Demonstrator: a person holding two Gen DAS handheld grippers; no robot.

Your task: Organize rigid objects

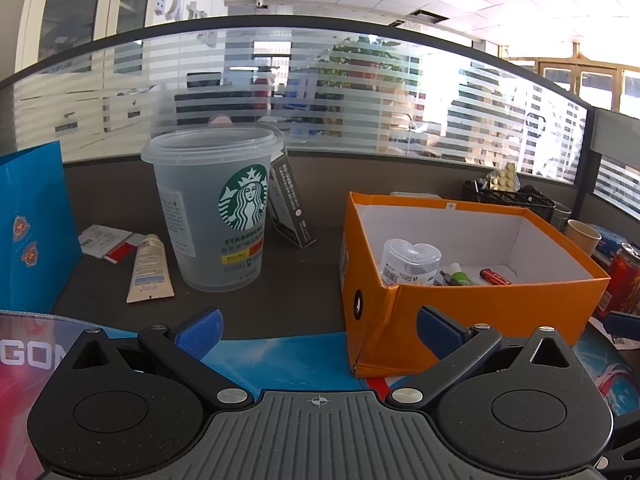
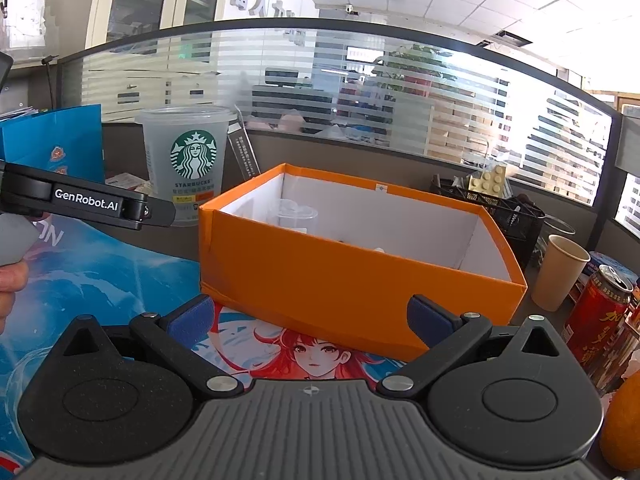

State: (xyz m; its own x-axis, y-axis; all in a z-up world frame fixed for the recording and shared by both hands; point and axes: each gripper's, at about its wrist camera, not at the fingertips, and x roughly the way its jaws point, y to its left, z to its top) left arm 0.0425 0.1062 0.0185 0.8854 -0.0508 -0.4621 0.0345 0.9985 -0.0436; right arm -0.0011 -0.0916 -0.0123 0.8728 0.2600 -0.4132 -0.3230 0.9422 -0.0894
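Observation:
An orange box with a white inside stands on the desk. It holds a clear heart-shaped container, a small green-and-white bottle and a red lighter. A translucent Starbucks cup stands left of the box, with a cream tube lying beside it. My left gripper is open and empty, low before the gap between cup and box. My right gripper is open and empty in front of the box's near wall. The left gripper's body shows at the left of the right wrist view.
A blue paper bag stands at far left, a dark card stand behind the cup. A black mesh basket, a paper cup, a red can and an orange fruit crowd the right. A printed desk mat covers the front.

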